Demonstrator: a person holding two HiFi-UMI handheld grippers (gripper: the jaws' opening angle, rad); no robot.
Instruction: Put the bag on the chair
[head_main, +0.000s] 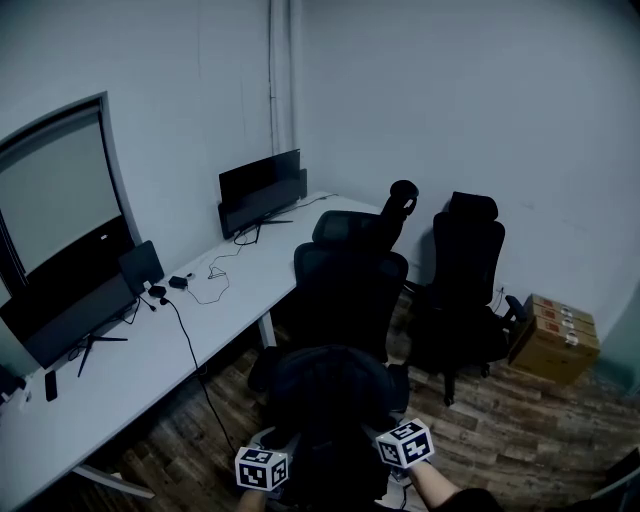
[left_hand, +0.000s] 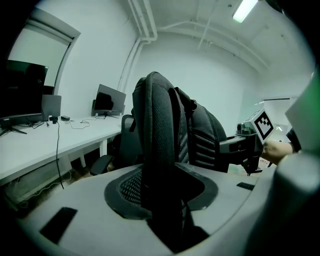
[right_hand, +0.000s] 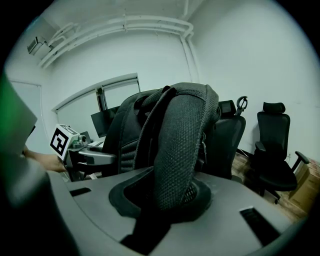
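Dim head view here: the black bag melts into the nearest chair just behind it, tong tips lost in shadow. The gripper views settle it: left tongs pinch a padded strap, right tongs pinch a mesh strap.

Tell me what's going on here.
A person holds a black bag with two grippers. The left gripper has its jaws shut on one strap, and the right gripper is shut on the other strap. The bag is held up just in front of the nearest chair. Whether it touches the seat can't be seen.
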